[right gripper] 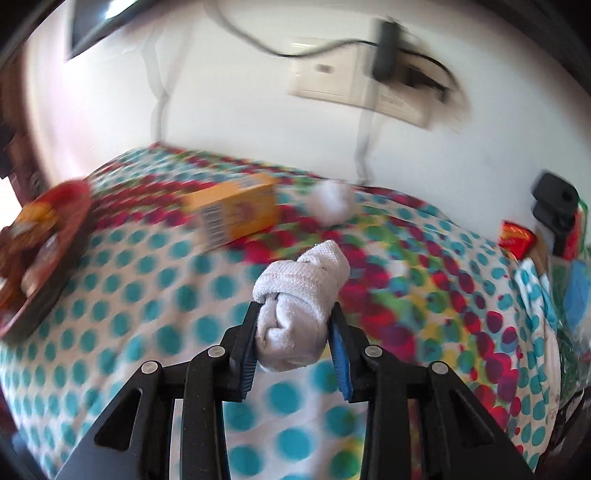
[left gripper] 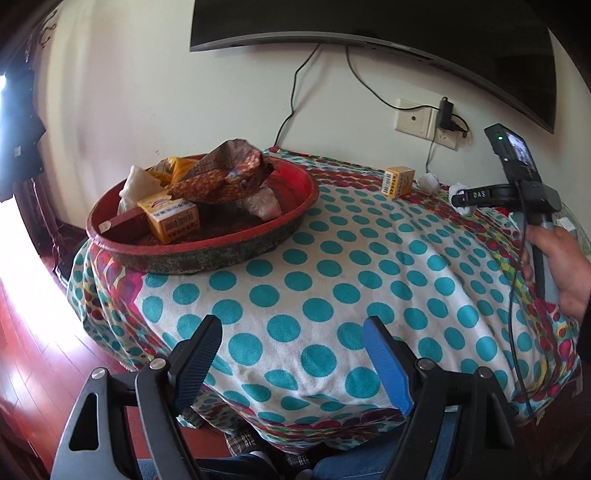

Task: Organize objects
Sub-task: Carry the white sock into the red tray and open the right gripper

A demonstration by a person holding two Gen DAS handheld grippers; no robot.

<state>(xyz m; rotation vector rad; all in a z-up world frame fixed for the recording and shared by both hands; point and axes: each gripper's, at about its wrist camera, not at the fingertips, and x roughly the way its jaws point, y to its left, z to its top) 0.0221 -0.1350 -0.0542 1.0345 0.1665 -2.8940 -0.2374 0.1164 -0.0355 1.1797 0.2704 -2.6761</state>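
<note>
right gripper (right gripper: 293,332) clamps rolled white sock (right gripper: 299,295) between its pads.

A home, likely a living room: wall-mounted television (left gripper: 369,26) with cables dropping to a wall socket (left gripper: 417,120), polished red wooden floor (left gripper: 33,354), a surface draped in a dotted towel-like cloth (left gripper: 332,280), a worn red tray (left gripper: 207,243) of snack packets and small boxes.
</note>
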